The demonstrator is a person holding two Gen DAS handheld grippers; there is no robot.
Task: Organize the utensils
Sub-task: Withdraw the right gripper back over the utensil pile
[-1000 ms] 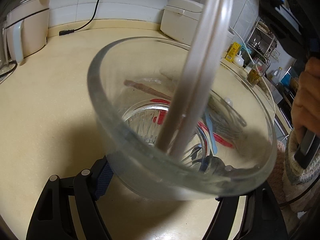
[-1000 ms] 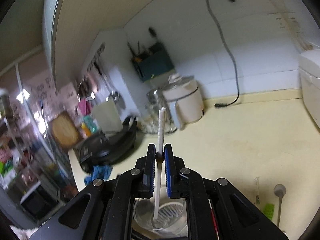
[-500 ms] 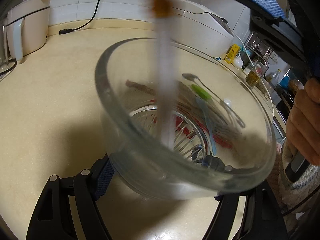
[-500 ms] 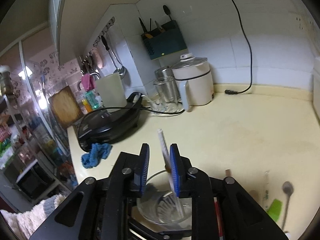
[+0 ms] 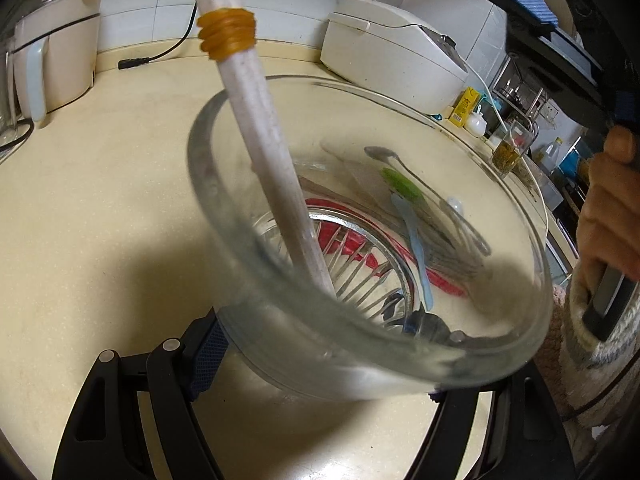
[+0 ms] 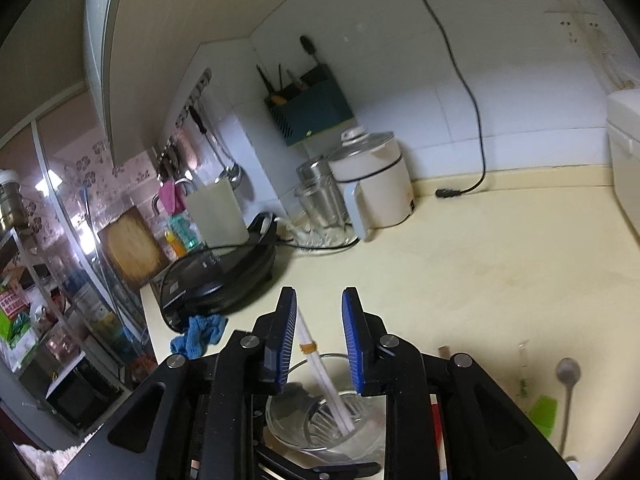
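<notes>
My left gripper (image 5: 320, 364) is shut on a clear glass cup (image 5: 500, 344), its blue pads pressing on both sides of the base. A white straw (image 5: 260, 128) with a yellow rubber band stands in the cup and leans against its rim. In the right wrist view the straw (image 6: 324, 376) rises from the cup (image 6: 280, 412) between the parted jaws of my right gripper (image 6: 319, 308). The pads do not press on it. Beyond the cup, a metal spoon (image 6: 568, 372) and a green utensil (image 6: 544, 412) lie on the counter with other red and blue pieces.
A white rice cooker (image 5: 392, 52) stands at the back right, and a white electric pot (image 6: 372, 184) at the back left beside steel cups. A black griddle (image 6: 224, 276) and blue cloth (image 6: 196, 332) sit near the counter's left edge. A loose plug (image 6: 448, 192) lies by the wall.
My right gripper has opened and let go of the straw, which dropped into the cup and now leans left. The left gripper and the cup have stayed put.
</notes>
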